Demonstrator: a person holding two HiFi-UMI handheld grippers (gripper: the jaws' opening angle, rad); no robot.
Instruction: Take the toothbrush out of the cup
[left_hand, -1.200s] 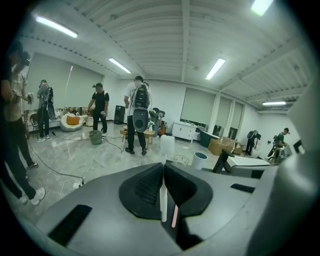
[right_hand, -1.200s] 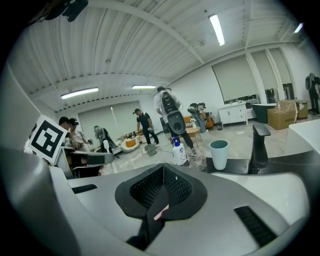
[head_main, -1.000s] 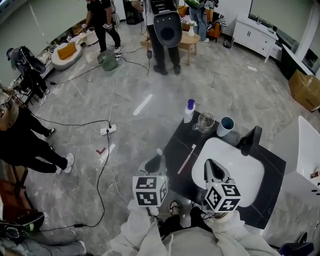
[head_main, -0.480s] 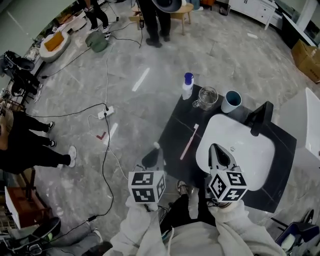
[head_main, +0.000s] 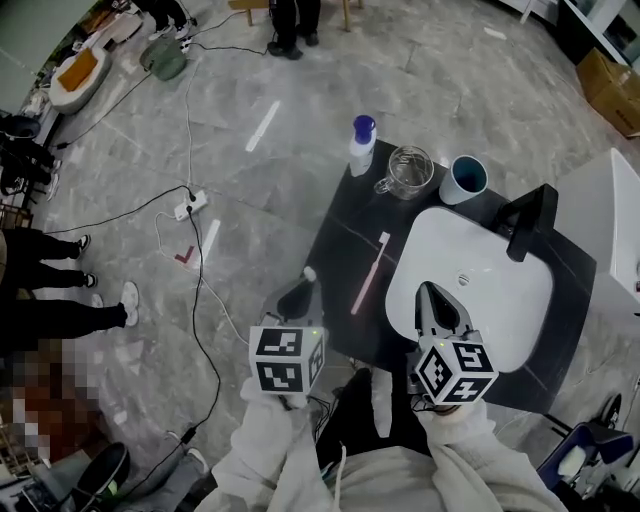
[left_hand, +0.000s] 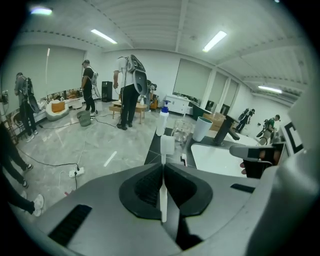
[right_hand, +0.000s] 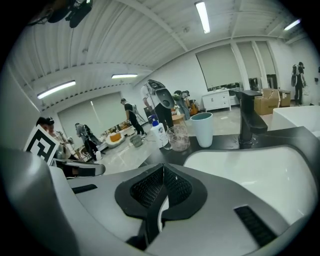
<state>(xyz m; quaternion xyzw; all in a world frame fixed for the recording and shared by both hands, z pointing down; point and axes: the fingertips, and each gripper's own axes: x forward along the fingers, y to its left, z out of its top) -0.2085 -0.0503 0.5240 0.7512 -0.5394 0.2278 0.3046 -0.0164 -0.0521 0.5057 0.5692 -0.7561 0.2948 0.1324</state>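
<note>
While beside counter (head_main: 338, 248) edge, left gripper (head_main: 306, 279)

The floor (head_main: 300, 130) is polished grey stone-look tile, glossy enough to mirror the ceiling lights. The counter (head_main: 340, 250) is matt black. Its sink (head_main: 500, 300) is smooth, glossy white and the faucet (head_main: 530, 220) matt black. The jug (head_main: 405, 172) is clear glass, the cup (head_main: 465, 180) smooth and glossy, the bottle (head_main: 360, 150) white plastic. The left hand-held gripper (left_hand: 163, 167) and right hand-held gripper (right_hand: 162, 167) have matt grey plastic shells and black textured pads (left_hand: 147, 185). The left clamps a smooth white plastic brush (left_hand: 166, 145). The sleeves (head_main: 270, 450) are pale cloth.
</note>
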